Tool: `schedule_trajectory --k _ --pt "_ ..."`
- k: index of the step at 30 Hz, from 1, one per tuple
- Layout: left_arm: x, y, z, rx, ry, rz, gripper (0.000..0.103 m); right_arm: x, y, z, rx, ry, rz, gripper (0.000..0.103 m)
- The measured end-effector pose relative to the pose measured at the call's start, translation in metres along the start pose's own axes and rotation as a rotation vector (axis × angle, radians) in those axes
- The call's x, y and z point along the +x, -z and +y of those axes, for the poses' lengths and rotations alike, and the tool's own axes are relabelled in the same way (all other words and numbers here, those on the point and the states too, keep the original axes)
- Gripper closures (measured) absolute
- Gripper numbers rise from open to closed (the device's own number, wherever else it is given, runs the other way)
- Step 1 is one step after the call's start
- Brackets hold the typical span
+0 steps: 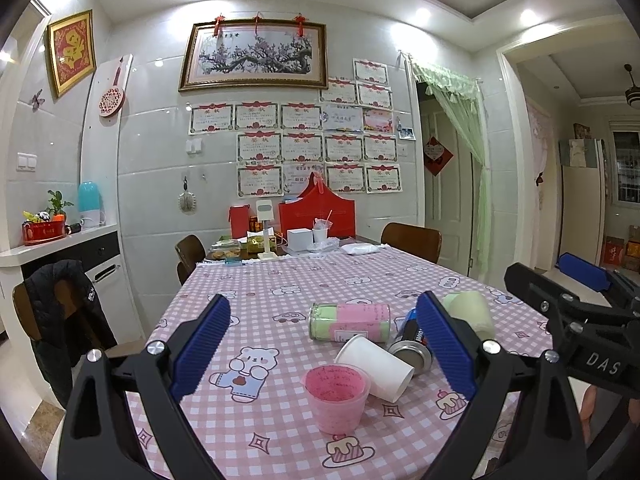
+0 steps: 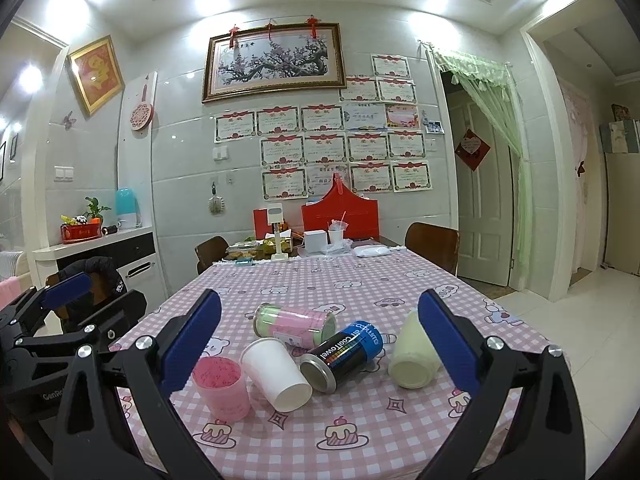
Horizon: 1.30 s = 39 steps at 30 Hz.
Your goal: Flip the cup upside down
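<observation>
A pink plastic cup point(image 1: 337, 396) stands upright, mouth up, on the checked tablecloth; it also shows in the right wrist view point(image 2: 222, 387). A white paper cup point(image 1: 374, 368) lies on its side right behind it, and it shows in the right wrist view too point(image 2: 276, 374). My left gripper point(image 1: 324, 354) is open and empty, its blue fingers either side of the cups, a little short of them. My right gripper point(image 2: 320, 344) is open and empty, above the table's near part. Each gripper shows at the edge of the other's view.
A pink-green can point(image 1: 350, 321), a black and blue can point(image 2: 342, 354) and a pale cream cup point(image 2: 414, 356) lie on their sides behind the cups. Boxes, food and a small lamp point(image 1: 265, 232) crowd the far end. Chairs stand around the table point(image 1: 280, 280); a dark jacket point(image 1: 66, 316) hangs at left.
</observation>
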<state>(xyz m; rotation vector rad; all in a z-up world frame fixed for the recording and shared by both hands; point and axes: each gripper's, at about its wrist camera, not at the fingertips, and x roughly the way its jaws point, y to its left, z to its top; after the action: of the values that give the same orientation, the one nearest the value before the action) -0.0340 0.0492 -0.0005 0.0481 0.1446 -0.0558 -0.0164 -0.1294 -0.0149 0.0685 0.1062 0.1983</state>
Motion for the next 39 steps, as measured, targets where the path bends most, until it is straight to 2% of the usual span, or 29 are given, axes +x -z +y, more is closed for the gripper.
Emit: schedule_trajectory --k 39 --pt "-0.0021 0.0006 0.0013 0.013 -0.015 -0.008 0.01 -0.0015 0.0013 -0.001 0.002 0.006 0.009 0.008"
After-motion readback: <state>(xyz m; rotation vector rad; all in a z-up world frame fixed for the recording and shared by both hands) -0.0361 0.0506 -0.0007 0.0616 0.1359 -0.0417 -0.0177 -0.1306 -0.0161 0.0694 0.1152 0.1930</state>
